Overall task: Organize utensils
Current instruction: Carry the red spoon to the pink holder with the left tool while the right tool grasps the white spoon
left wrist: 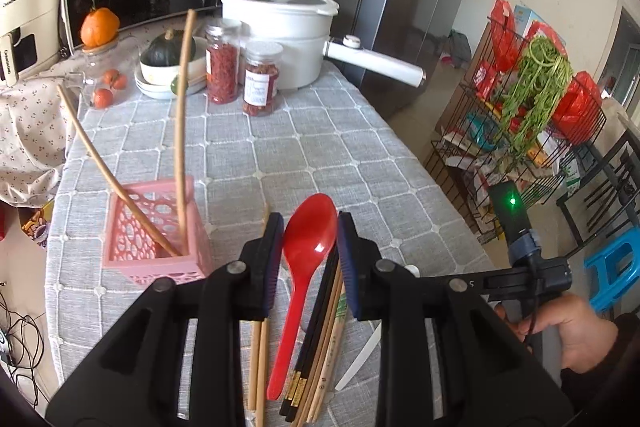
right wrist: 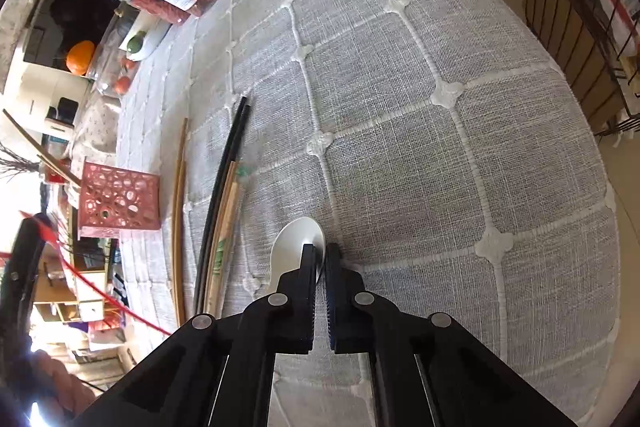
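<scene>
Left tongs (left wrist: 310,227): jaws spread, red spoon (left wrist: 308,239) lying between them on the tablecloth (left wrist: 320,147).
Right tongs (right wrist: 320,255): pinched on the white spoon (right wrist: 296,243).
Pink basket (left wrist: 156,239): left of the red spoon, two chopsticks (left wrist: 182,127) inside.

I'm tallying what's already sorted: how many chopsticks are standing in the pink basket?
2. Both stand in the pink basket: one long chopstick nearly upright, the other chopstick leaning left. Shorter ones inside could be hidden.
</scene>
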### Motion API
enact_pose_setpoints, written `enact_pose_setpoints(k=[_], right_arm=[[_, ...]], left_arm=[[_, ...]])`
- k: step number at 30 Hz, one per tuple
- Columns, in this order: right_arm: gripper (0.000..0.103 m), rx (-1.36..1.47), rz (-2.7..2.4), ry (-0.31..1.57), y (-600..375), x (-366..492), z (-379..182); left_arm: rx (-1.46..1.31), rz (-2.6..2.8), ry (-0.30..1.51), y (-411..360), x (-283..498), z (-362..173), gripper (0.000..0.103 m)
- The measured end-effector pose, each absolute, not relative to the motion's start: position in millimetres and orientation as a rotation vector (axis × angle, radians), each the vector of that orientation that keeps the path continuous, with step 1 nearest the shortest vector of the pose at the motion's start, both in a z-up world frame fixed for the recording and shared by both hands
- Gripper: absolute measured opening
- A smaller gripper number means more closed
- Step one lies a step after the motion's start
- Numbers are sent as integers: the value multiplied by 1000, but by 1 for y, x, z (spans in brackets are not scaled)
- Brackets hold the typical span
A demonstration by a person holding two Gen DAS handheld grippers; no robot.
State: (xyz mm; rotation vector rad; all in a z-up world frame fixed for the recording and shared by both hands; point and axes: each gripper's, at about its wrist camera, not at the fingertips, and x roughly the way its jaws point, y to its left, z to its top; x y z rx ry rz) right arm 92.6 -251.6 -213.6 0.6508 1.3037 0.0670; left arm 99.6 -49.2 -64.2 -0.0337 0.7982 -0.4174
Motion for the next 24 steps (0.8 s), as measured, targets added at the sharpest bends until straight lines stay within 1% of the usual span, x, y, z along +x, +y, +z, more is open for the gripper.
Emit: enact_pose_setpoints(k=[4,7,9,13,20,24], right_arm=[[3,593,51,1257,-246,93,-199],[3,517,30,1182,-239,92,-176],[3,443,19,1103,-230,90,-151],[3,381,29,971,-215,86,-111],[3,311,51,826,-194,83,-67],[3,279,62,783,-184,81,-54]], left_arm=[[-78,-417,741,-33,94,-51,29],[-112,-406,673,-18,87,-34,29],[-131,-386,601,-8,82,-22,29],[-178,-336,448,13,78,-2,29],[-200,-237,227,31,82,4,29],[-202,-185,174,36,89,-3,29]])
